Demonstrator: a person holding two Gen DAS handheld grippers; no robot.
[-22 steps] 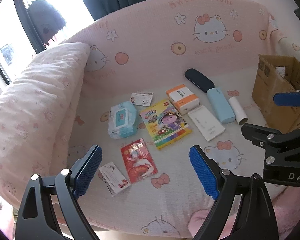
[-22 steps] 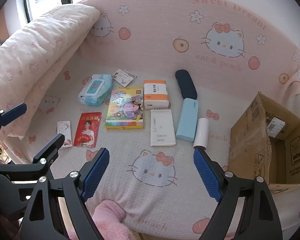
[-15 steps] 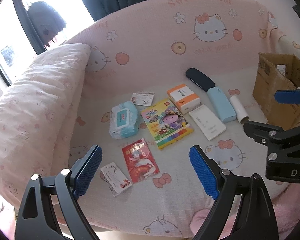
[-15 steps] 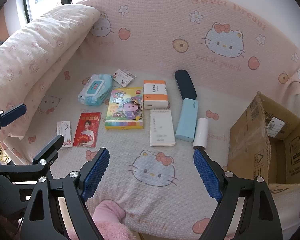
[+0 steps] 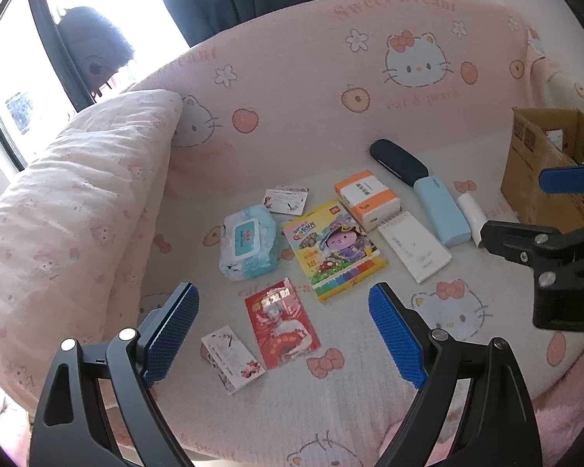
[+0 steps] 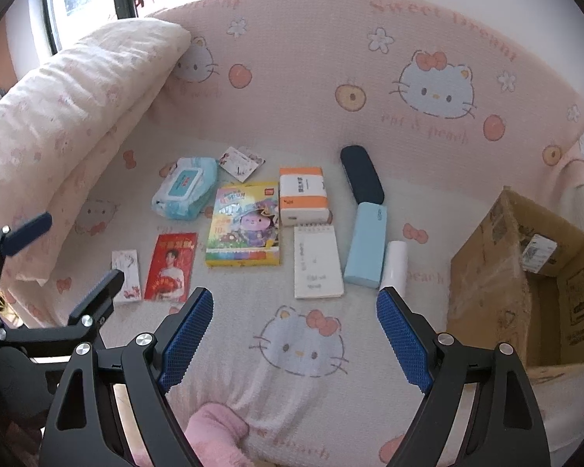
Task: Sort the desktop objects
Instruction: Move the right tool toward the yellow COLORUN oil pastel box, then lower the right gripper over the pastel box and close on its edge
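Both grippers are hovering over the pink cartoon-cat sheet (image 6: 303, 350), and neither is carrying anything. The left gripper (image 5: 282, 330) is spreading its blue pads wide above the red card (image 5: 282, 325) and the small white card (image 5: 231, 358). The right gripper (image 6: 294, 336) is gaping just as wide, nothing between its fingers but the printed cat face.

The items are lying in a loose cluster ahead: wet wipes pack (image 6: 186, 188), crayon box (image 6: 245, 225), orange-and-white box (image 6: 303, 196), spiral notepad (image 6: 317, 258), light blue case (image 6: 366, 243) with a white roll (image 6: 395, 262) just beside it, and a dark case (image 6: 361, 174) farthest back. The cardboard box (image 6: 486, 272) is sitting open off to the right (top flaps up).
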